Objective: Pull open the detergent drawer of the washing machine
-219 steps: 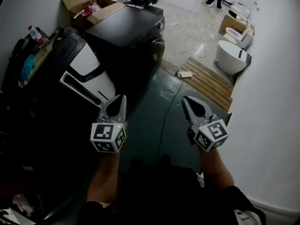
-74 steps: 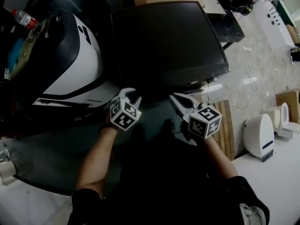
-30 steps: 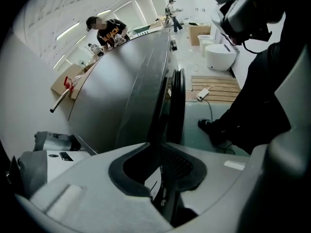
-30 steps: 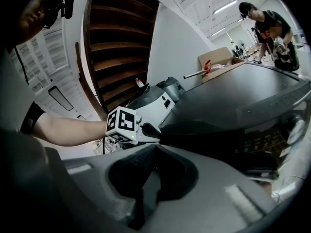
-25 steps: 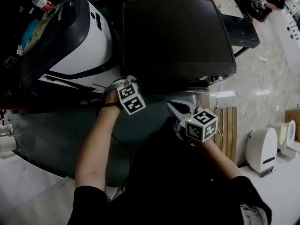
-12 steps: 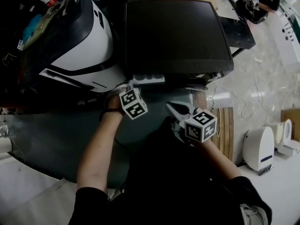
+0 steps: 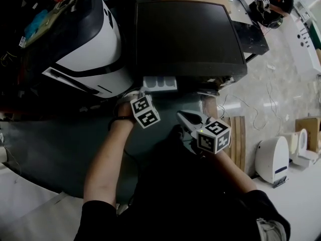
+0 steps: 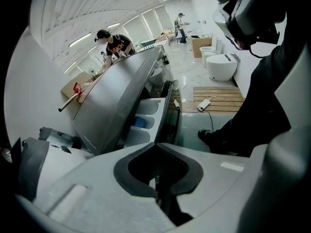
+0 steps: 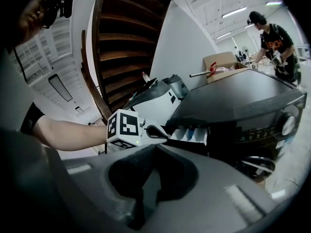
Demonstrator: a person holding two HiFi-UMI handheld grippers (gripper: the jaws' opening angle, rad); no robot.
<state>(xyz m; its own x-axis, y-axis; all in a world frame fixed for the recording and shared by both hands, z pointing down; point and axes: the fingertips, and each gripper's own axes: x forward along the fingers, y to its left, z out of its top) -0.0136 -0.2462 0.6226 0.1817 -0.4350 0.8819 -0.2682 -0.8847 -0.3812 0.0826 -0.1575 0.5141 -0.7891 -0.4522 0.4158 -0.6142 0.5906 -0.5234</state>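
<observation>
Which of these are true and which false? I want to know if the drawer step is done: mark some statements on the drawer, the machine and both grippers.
1. The detergent drawer stands pulled out of the washing machine. True.
2. The right gripper grips the drawer. False: it hangs apart from the drawer, jaws together on nothing.
3. The left gripper has its jaws wide apart. False: they have just been closing and now meet, with nothing between them.
4. The machine's top is white. False: it is dark.
5. A wooden slat platform lies on the floor beside the machine. True.
</observation>
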